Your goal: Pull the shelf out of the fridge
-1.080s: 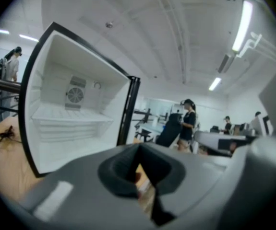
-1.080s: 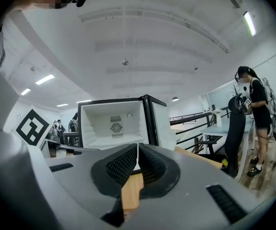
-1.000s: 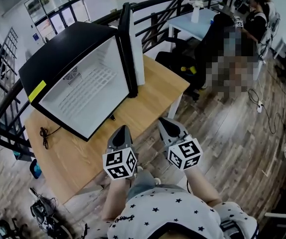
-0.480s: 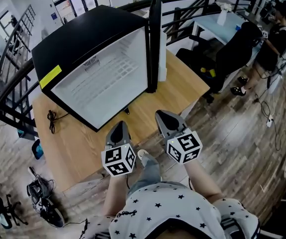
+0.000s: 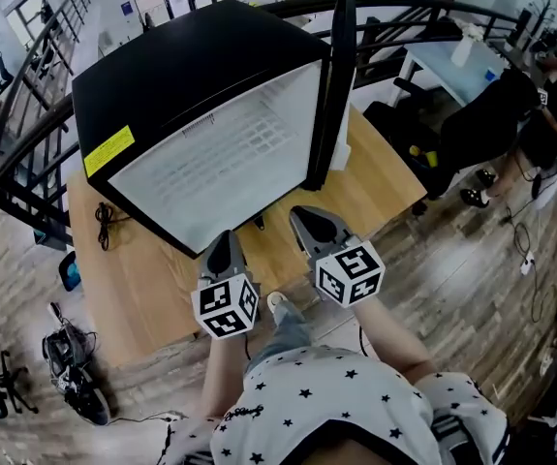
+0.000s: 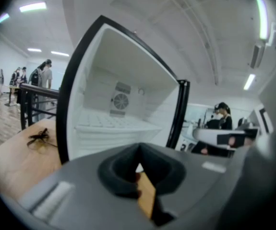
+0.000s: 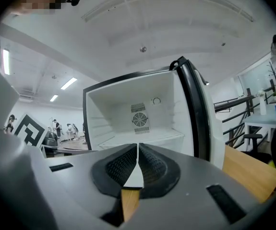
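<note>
Shelf not yet pulled, only the reach is under way.
The fridge (image 5: 210, 85) stands open on the counter (image 5: 380, 177); its shelf (image 7: 142, 139) sits fully inside, ahead of both jaws. The left gripper (image 5: 223, 240) and right gripper (image 5: 307, 218) are pressed together, empty, short of it.

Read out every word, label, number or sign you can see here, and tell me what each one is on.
No text here can be read.
The yellow sticker on top of the fridge: print too small to read.
The marker cube on the left tool and the one on the right tool: black-and-white square patterns only, no letters or numbers.
</note>
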Available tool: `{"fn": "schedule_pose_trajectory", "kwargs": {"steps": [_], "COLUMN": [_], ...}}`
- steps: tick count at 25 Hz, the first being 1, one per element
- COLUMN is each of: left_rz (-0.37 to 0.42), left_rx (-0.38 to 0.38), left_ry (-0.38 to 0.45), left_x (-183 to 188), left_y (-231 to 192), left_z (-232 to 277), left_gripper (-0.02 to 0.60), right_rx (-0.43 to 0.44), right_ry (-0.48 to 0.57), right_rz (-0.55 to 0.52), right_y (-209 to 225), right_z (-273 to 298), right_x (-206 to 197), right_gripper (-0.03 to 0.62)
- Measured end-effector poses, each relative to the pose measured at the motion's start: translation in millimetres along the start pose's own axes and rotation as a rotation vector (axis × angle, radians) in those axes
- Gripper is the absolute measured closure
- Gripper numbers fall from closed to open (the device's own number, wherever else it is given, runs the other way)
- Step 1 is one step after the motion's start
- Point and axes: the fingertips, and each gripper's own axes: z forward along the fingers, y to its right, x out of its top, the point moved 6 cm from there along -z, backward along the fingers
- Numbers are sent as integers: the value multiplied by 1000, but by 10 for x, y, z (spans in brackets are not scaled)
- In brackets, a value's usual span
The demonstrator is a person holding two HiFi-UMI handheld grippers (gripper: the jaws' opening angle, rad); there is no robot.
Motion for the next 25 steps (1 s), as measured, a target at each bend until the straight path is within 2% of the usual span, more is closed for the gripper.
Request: {"fn": "schedule_pose_trajectory", "kwargs": {"steps": [4, 7, 11, 14, 21, 25], "left_rz": [-39, -32, -40, -35, -37, -58], "left_rx": [55, 74, 101, 103, 121, 138], "left_ry": [3, 3, -4, -9, -15, -14], "left_x": [24, 38, 52, 70, 76, 84], "left_y": [-157, -220, -305, -312, -360, -408], "left_z": [50, 101, 168, 206, 219, 225], "left_gripper": [573, 574, 574, 573, 573, 573], "right_rx": [59, 93, 126, 156, 214, 300], "right_ry": [-28, -42, -65, -78, -66, -28], "right_rz": [35, 73, 173, 289, 639, 858], "right_y": [8, 15, 51, 118, 261, 305], "right_z": [318, 529, 751, 882, 1186, 1366], "right_x": [-35, -37, -76, -137, -306, -348], "right_gripper": [571, 571, 571, 571, 571, 565]}}
